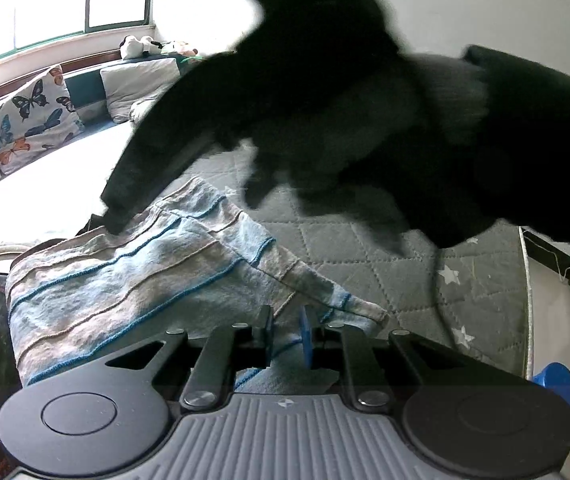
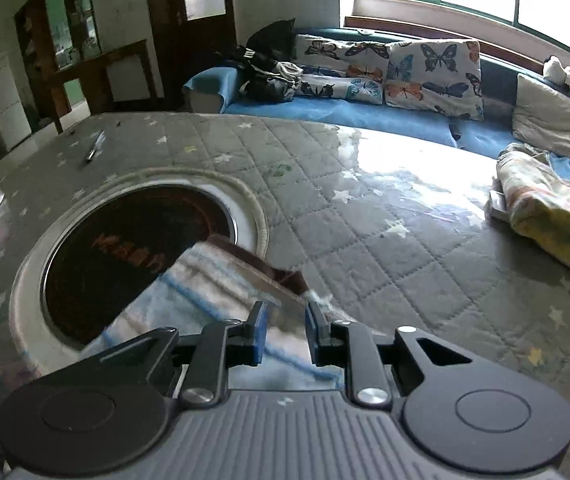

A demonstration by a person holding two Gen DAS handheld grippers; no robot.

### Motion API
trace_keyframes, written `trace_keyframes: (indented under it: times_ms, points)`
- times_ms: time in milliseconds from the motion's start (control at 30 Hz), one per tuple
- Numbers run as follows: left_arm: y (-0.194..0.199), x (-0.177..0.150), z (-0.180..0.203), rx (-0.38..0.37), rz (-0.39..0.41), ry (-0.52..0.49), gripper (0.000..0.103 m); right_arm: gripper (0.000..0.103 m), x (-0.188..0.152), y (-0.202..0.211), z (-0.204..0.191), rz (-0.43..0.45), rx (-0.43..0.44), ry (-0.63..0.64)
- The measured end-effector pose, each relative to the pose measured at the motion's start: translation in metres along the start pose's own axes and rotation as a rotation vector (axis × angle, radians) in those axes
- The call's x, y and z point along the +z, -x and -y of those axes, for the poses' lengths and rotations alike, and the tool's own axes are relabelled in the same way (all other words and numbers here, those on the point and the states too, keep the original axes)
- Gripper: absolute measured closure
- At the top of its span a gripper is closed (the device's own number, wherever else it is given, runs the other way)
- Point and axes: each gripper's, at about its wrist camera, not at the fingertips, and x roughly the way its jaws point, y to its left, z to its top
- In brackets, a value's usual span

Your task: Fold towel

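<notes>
The striped blue-and-grey towel [image 1: 133, 280] lies bunched on the grey quilted worktop [image 1: 365, 248], partly over a dark round inset [image 2: 125, 248]. The left tool [image 1: 287, 334] pinches one towel corner between narrowed fingers. The right tool [image 2: 285, 332] stands part-open with blurred towel cloth between its fingers; its grip cannot be told.

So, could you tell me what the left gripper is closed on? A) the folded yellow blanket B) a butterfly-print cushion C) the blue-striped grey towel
C: in the left wrist view the left gripper pinches a corner of the blue-striped grey towel, which lies on the quilted cover.
</notes>
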Motion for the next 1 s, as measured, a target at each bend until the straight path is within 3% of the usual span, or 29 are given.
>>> trace_keyframes:
  times_ms: [200,400,633,1000]
  points:
    - [0.006,-0.001,0.003,0.02,-0.001,0.005,0.075,0.08,-0.024,0.007,-0.007,-0.049,-0.012,0.015]
    - [0.015,-0.002,0.008,0.046,0.003,0.01,0.068,0.079,-0.037,0.02,-0.008,-0.036,-0.02,-0.012]
    - [0.013,0.009,-0.009,0.069,0.004,0.023,0.067,0.079,-0.057,0.035,-0.013,-0.028,-0.028,-0.045]
    - [0.033,-0.005,-0.021,0.104,-0.001,0.072,0.068,0.079,-0.098,0.071,-0.026,0.002,-0.072,-0.098]
